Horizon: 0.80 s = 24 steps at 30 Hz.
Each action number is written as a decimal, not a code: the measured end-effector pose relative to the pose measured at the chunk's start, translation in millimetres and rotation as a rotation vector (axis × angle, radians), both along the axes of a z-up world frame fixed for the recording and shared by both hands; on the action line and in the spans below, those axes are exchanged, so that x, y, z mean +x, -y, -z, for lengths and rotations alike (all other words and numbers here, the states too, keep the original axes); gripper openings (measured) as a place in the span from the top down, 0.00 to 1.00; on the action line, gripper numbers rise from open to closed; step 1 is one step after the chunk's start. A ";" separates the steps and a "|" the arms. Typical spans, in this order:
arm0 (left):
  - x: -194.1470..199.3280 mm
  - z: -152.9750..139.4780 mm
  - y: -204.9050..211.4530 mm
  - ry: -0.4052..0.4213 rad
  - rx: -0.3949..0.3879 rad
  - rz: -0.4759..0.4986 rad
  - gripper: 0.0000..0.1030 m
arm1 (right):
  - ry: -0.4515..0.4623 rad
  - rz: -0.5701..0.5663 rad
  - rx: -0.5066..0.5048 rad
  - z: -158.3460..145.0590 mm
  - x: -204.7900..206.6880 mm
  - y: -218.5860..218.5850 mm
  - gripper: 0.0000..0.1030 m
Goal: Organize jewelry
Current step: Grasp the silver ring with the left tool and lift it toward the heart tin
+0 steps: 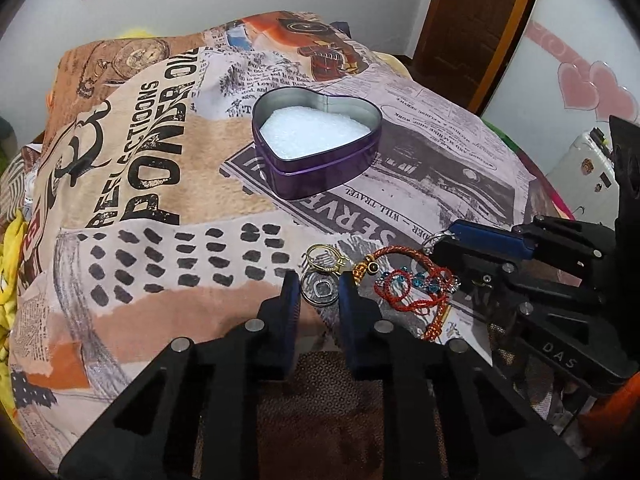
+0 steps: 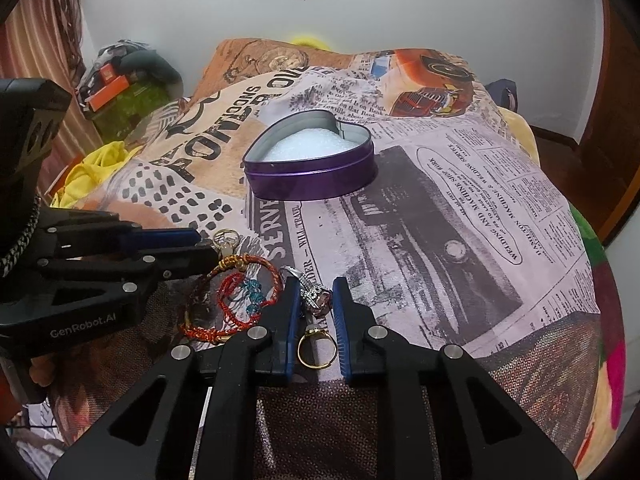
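A purple heart-shaped tin [image 1: 320,168] with a white foam lining stands open on the printed cloth; it also shows in the right wrist view [image 2: 312,178]. My left gripper [image 1: 318,286] is open, low over a silver coin charm [image 1: 319,291] on a gold key ring [image 1: 326,262]. Red cord bracelets [image 1: 416,288] with blue beads lie just to its right. My right gripper [image 2: 316,300] is open, its fingers on either side of a silver pendant [image 2: 316,298] and a gold ring [image 2: 317,350]. The bracelets [image 2: 240,300] lie to its left.
The printed cloth [image 2: 460,208] covers a raised, rounded surface that drops off at the sides. A wooden door [image 1: 476,20] stands at the back right. Clutter and yellow cloth [image 2: 92,168] lie off the left edge.
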<state>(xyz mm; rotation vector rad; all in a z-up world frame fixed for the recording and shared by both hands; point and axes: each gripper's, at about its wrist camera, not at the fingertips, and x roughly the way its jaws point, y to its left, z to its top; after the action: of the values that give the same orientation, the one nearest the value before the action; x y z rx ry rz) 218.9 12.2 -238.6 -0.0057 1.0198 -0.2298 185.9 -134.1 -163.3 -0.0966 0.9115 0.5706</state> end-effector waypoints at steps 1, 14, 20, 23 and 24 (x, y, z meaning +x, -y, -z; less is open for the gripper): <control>-0.7 -0.5 0.6 0.002 -0.001 0.002 0.82 | 0.003 0.004 -0.002 -0.6 -0.1 0.2 0.86; -24.4 -32.6 -5.5 0.085 -0.026 -0.033 0.82 | 0.061 0.044 0.006 -28.4 -10.4 4.7 0.86; -31.7 -60.1 -8.5 0.162 -0.039 -0.045 0.82 | 0.112 0.068 0.010 -48.0 -14.1 3.9 0.86; -34.0 -73.9 -10.1 0.201 -0.047 -0.053 0.82 | 0.142 0.081 0.019 -58.8 -14.8 2.8 0.86; -34.9 -79.7 -11.0 0.216 -0.051 -0.058 0.82 | 0.152 0.084 0.021 -62.4 -14.3 2.5 0.86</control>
<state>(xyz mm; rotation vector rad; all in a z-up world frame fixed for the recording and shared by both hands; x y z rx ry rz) 184.0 23.2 -158.9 -0.0555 0.7973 -0.1992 171.6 -136.5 -100.9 -0.0814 0.7580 0.4880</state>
